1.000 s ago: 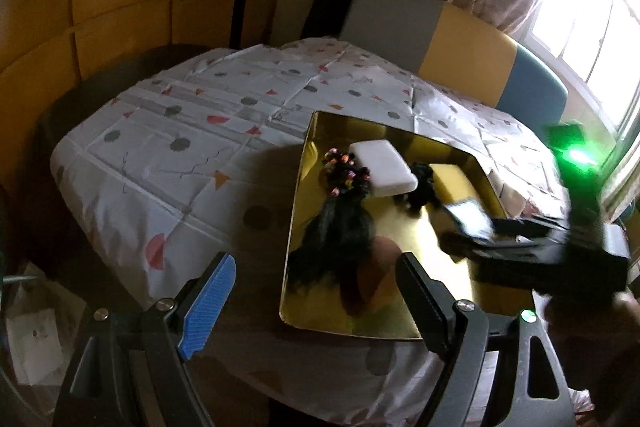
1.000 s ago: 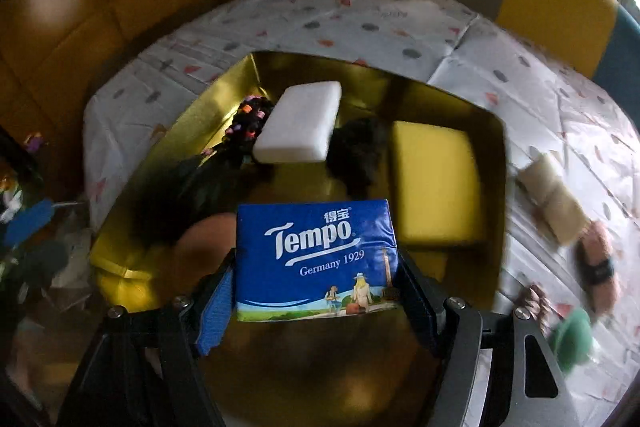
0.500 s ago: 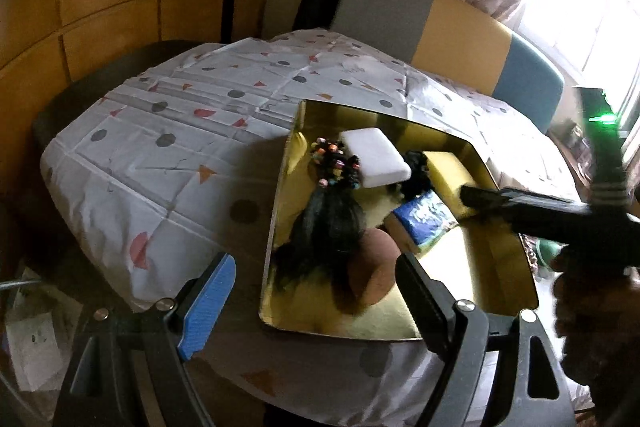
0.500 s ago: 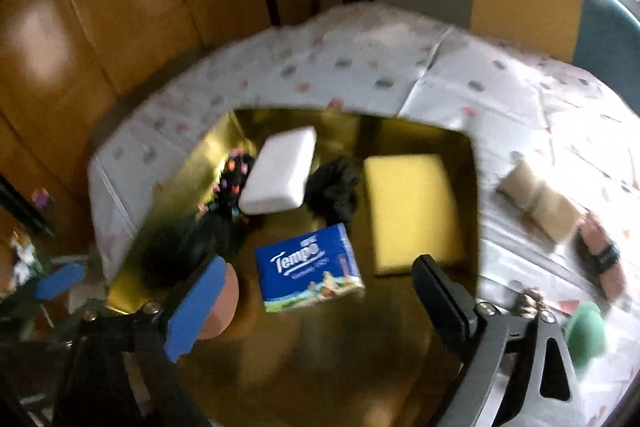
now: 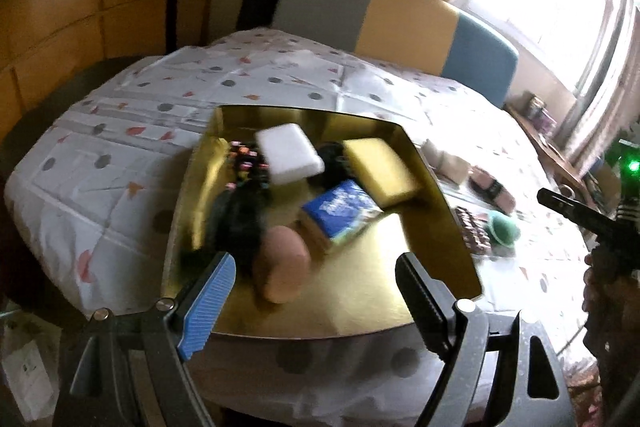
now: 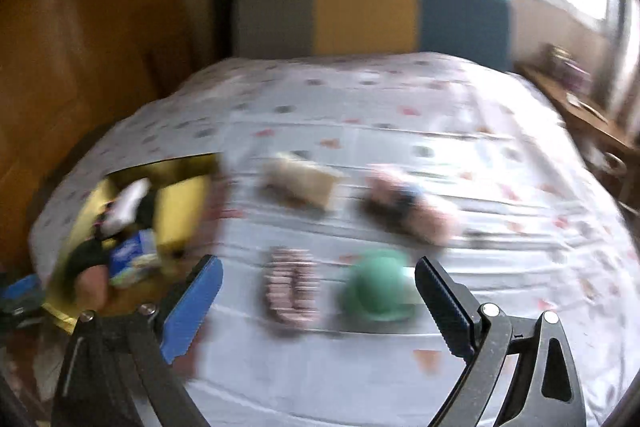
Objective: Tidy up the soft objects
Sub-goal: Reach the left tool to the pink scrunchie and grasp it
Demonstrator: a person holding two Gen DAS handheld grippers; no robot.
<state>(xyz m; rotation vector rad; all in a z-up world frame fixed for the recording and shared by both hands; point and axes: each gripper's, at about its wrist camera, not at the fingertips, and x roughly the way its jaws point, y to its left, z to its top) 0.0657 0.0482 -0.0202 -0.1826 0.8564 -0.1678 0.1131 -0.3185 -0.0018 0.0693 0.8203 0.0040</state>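
Swinging right gripper (image 6: 318, 301), jaws wide and empty, away from the tissue pack (image 5: 340, 211) dropped in the gold tray (image 5: 440, 267).
Heading probably for the blurred green item (image 6: 376, 285) outside; left gripper (image 5: 316, 287) hovering wide, empty.

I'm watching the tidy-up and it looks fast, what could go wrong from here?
The right gripper is open and empty, and its view is smeared, so it may miss the round green soft object or nudge the pink beaded band beside it. The shiny gold tray overhangs the table's near edge and could tip.
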